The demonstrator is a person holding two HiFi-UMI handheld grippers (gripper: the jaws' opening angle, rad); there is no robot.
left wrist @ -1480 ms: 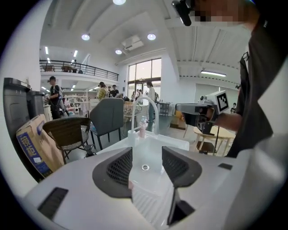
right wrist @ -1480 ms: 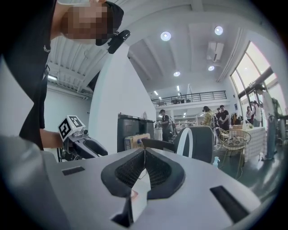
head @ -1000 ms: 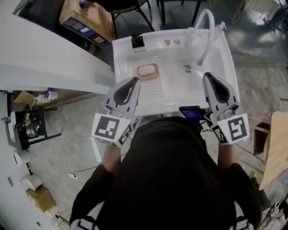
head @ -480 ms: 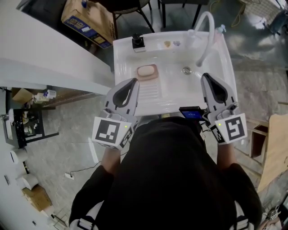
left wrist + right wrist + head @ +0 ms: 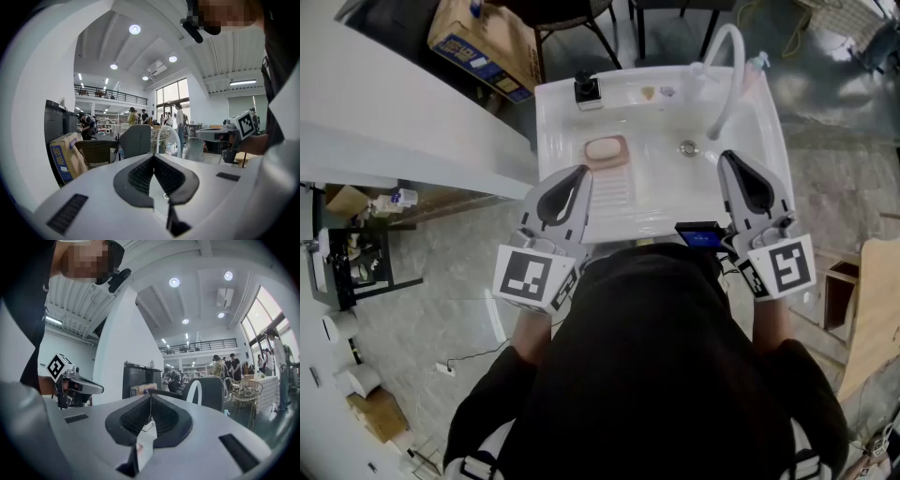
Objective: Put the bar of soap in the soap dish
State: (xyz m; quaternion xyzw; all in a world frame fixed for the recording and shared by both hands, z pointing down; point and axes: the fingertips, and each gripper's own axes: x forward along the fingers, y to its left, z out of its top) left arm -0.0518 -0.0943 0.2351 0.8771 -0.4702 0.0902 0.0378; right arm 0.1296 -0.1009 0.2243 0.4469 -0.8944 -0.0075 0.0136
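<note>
pale pink oval bar of soap [image 5: 604, 148] lying in the pink rectangular soap dish [image 5: 626, 151] on the white plastic sink [image 5: 661, 202], just ahead of the left tongs [image 5: 578, 172], clenched on nothing; right tongs [image 5: 727, 157] likewise clenched and empty, well to the dish's right

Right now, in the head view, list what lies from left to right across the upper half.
Box → soap → drain → right tongs.

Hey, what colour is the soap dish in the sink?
The soap dish is dusty pink, with a paler bar of soap in it; the head view shows it best.
</note>
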